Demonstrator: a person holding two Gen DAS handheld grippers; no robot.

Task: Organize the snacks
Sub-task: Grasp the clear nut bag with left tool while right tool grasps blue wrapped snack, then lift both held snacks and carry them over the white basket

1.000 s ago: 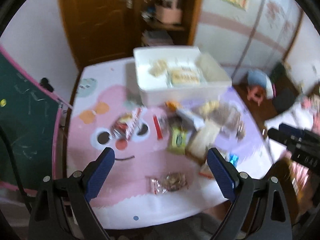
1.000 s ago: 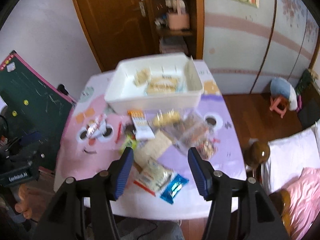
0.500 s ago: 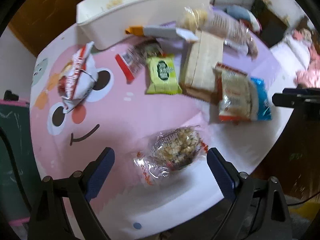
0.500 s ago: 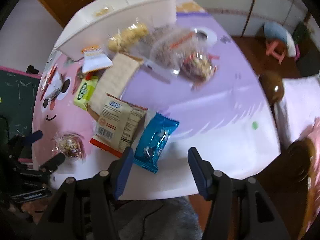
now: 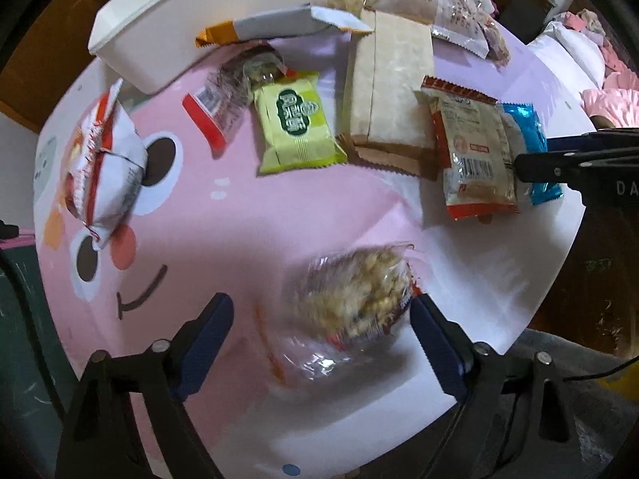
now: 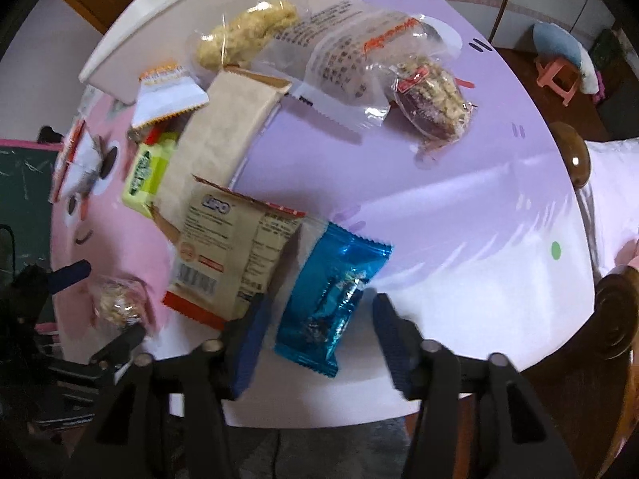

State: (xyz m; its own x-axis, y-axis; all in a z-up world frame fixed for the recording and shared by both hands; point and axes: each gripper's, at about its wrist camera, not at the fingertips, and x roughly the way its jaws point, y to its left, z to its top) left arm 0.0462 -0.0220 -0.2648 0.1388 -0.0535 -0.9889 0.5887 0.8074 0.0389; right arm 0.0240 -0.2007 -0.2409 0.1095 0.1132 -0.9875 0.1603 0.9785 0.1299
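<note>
My left gripper (image 5: 319, 313) is open, its fingers either side of a clear bag of puffed grain snack (image 5: 351, 291) lying near the table's front edge. My right gripper (image 6: 317, 317) is open around a blue foil packet (image 6: 331, 299), which also shows in the left wrist view (image 5: 527, 139). Beside the packet lies a beige and red packet (image 6: 235, 251). Further back lie a tan cracker pack (image 6: 223, 135), a green packet (image 5: 293, 127) and several clear bags. The white bin (image 5: 167, 36) stands at the table's far side.
A red and white bag (image 5: 104, 163) lies at the left on the pink cartoon tablecloth (image 5: 199, 215). A green chalkboard (image 6: 20, 183) stands left of the table. A wooden bedpost (image 6: 575, 159) and pink bedding are at the right. The table's front edge is close below both grippers.
Both grippers have dropped toward the table's front. The left has closed in around the grain snack bag, the right around the blue packet. Both jaws stay open.
</note>
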